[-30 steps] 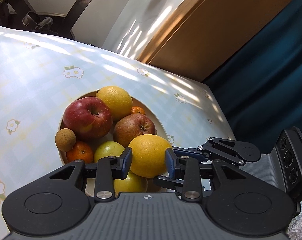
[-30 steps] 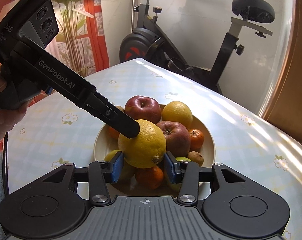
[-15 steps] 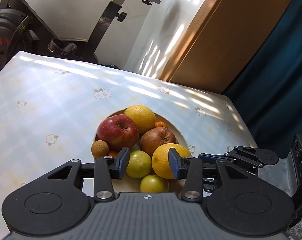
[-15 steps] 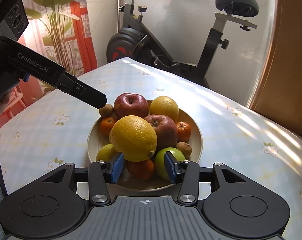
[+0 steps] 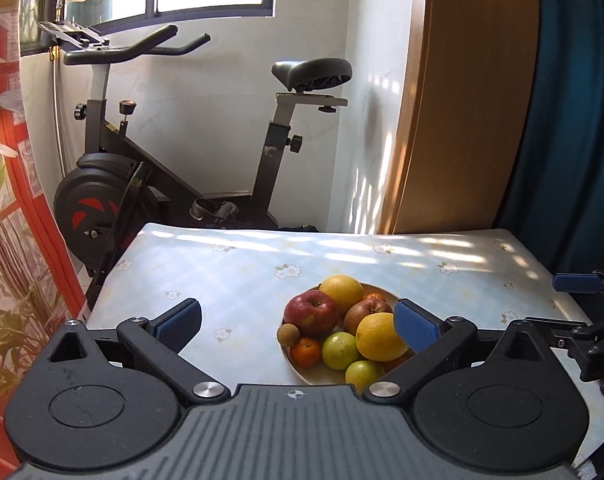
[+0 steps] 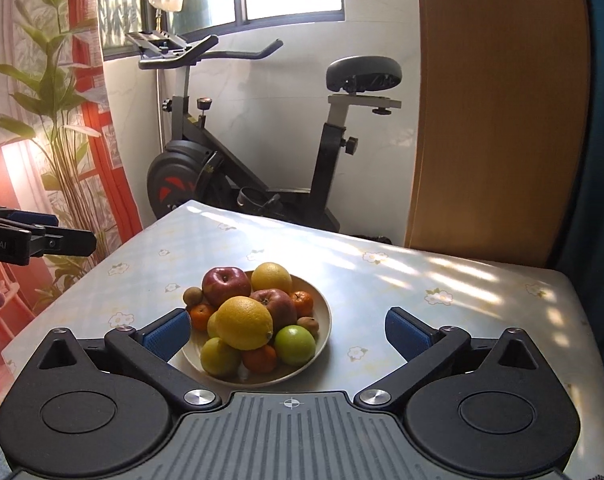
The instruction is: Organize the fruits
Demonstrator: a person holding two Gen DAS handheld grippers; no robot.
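**Both tongs wide apart above a full fruit bowl**

The left tongs point(image 5: 297, 322) gape wide, holding nothing. At centre, a round cream bowl point(image 6: 325, 312) piled with apples, oranges and green fruit sits on the pale floral-clothed desk point(image 6: 441, 276). The right tongs point(image 6: 288, 330) also gape wide, holding nothing. A large yellow orange point(image 6: 244, 323) perches on top; a nudge could likely roll it off. Behind stands a black exercise bike point(image 6: 238, 160), below a window, with a wooden panel at right.

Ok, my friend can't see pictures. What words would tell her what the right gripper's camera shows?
A bowl piled with apples, oranges and other fruit sits on a flowery tablecloth, with the open right gripper in front of it. An exercise bike stands behind by the window.
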